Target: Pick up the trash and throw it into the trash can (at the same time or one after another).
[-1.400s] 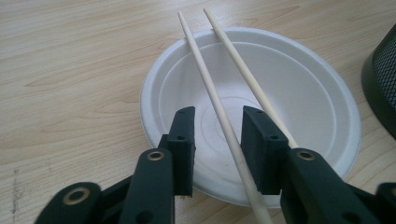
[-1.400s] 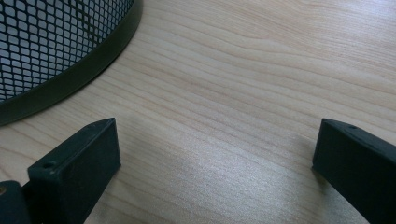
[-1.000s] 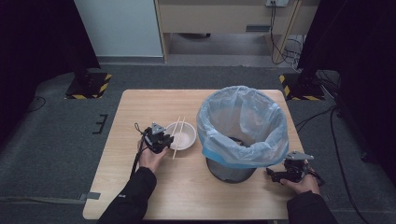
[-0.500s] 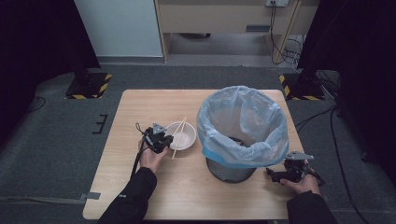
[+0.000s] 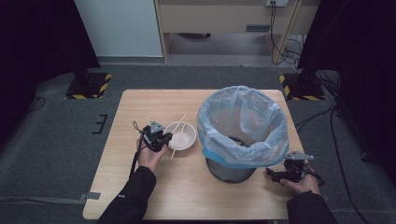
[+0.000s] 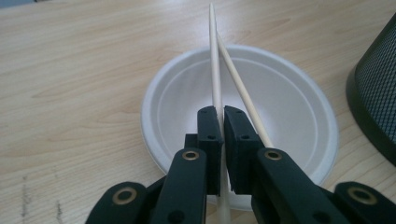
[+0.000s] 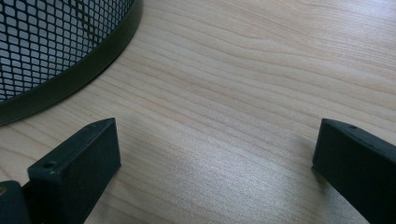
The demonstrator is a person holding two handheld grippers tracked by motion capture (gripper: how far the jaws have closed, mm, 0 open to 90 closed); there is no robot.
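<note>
A light wooden table (image 5: pixel 140 186) sits on grey carpet (image 5: pixel 46 158), and toward its right side stands a black mesh bin (image 5: pixel 231 169) lined with a pale blue plastic bag (image 5: pixel 243 123) whose top folds out over the rim. Past the far edge, two black stands rest on bases with yellow-and-black hazard stripes (image 5: pixel 88 86), one off each far corner, with cables (image 5: pixel 280 37) trailing down by the right one. A white panel (image 5: pixel 121 25) and a wooden cabinet (image 5: pixel 224 16) line the back, and a strip of grey tape (image 5: pixel 93 195) lies on the carpet just beside the near left corner.
</note>
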